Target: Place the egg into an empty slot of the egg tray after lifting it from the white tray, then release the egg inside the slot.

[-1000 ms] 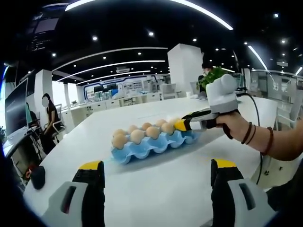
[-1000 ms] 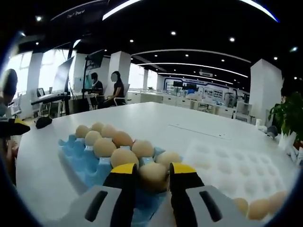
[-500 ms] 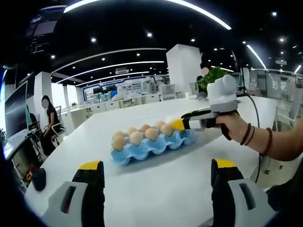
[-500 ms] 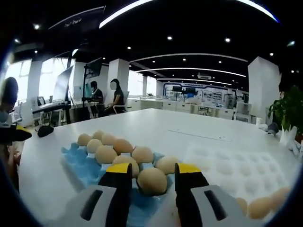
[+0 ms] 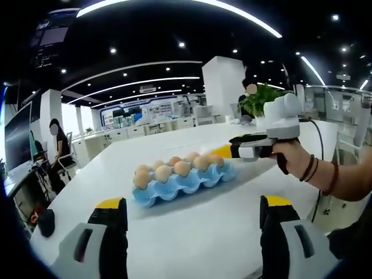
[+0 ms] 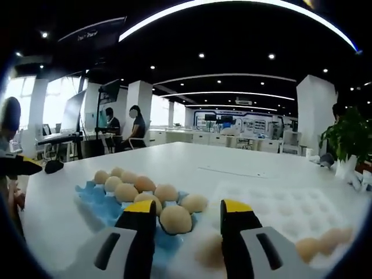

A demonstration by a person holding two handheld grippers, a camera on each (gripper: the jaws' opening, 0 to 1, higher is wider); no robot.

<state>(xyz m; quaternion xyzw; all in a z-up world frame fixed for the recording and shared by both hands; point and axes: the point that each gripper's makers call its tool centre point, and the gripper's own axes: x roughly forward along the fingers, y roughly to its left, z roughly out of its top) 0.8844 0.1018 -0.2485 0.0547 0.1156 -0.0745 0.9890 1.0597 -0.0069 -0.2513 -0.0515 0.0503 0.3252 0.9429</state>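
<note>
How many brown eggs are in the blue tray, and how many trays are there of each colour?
Brown eggs in the blue tray: 10
Blue moulded egg tray: 1
White moulded tray: 1
Total: 12

Table: broad, white, bare near its front edge.
Egg tray: blue, lying flat on the table near its middle, eggs along its slots.
White tray: flat on the table just beside the egg tray, its dimples mostly bare, a few eggs at its near end.
Dark object: small, well apart from the egg tray, by the table's edge; cannot tell what it is.
</note>
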